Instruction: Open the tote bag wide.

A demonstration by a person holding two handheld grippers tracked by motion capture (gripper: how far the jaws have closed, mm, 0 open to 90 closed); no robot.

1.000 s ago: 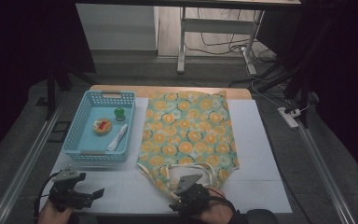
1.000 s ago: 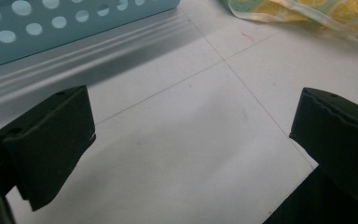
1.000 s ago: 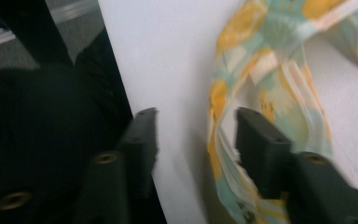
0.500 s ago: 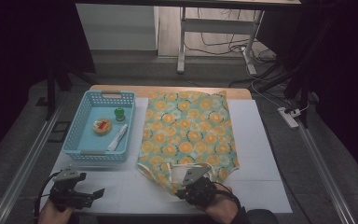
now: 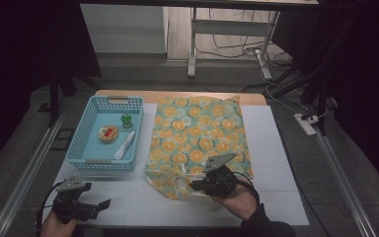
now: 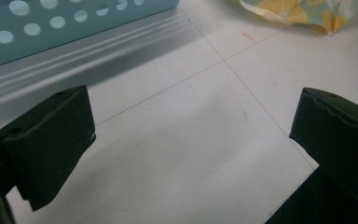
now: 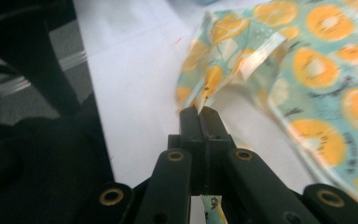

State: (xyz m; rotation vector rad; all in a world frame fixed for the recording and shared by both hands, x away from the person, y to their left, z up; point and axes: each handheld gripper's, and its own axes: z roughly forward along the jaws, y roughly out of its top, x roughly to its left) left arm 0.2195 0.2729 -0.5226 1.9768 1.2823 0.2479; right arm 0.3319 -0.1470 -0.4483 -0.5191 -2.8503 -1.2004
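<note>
We have the right claw (image 7: 199,111) pinched tight on the near edge of the orange-print cloth (image 5: 197,138), its two black jaws pressed flat together with a fold of fabric caught between them and a strip of the same print poking out below the pads; they have just been closing on that edge. In the high view the right claw (image 5: 197,185) sits at about 6 o'clock of the cloth, and the cloth's near corner is lifted and crumpled there while the rest lies flat on the white tabletop (image 5: 276,163), running away toward 12 o'clock.

Out to 9 o'clock, the left claw (image 5: 98,203) rests low over the tabletop near the front edge, well apart from the cloth; in its own view the left claw (image 6: 191,140) stands wide, jaws far apart, with nothing between them but bare white surface; the cloth's (image 6: 303,14) corner shows at 1 o'clock of that view and the basket wall (image 6: 51,28) at 11 o'clock.

The blue basket (image 5: 86,160) sits just beside the cloth's left edge, at 10 o'clock from the right claw; inside it we see a round orange-and-red item (image 5: 108,133), a small green object (image 5: 126,120) and a white tube (image 5: 125,145).
</note>
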